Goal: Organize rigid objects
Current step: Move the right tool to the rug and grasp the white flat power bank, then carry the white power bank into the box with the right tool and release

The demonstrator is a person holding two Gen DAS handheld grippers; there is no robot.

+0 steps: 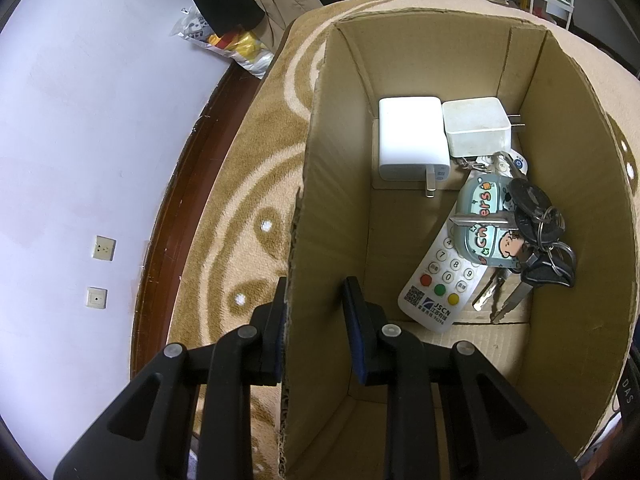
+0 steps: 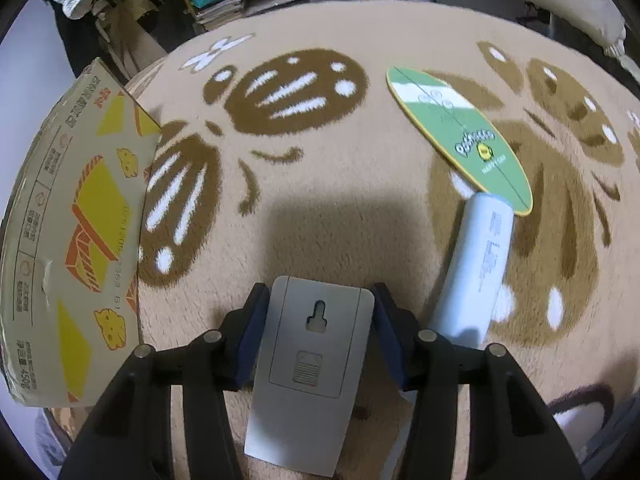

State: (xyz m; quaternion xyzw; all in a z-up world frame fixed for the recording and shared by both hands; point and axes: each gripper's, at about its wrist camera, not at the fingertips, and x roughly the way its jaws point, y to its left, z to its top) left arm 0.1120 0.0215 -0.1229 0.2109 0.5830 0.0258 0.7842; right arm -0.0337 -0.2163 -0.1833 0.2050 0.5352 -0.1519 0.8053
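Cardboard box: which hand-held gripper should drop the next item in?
Right. The right hand-held gripper already clamps the grey remote, while the left hand-held gripper straddles the cardboard box wall, steadying it.

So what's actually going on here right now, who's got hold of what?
A person is sorting loose items into an open brown cardboard box on a tan patterned rug. The left gripper straddles the box's side wall, one finger on each side. The right gripper is shut on a flat grey plastic remote, back side up. In the box lie two white chargers, a white button remote and a bunch of keys. A green oval fan and a white cylinder lie on the rug.
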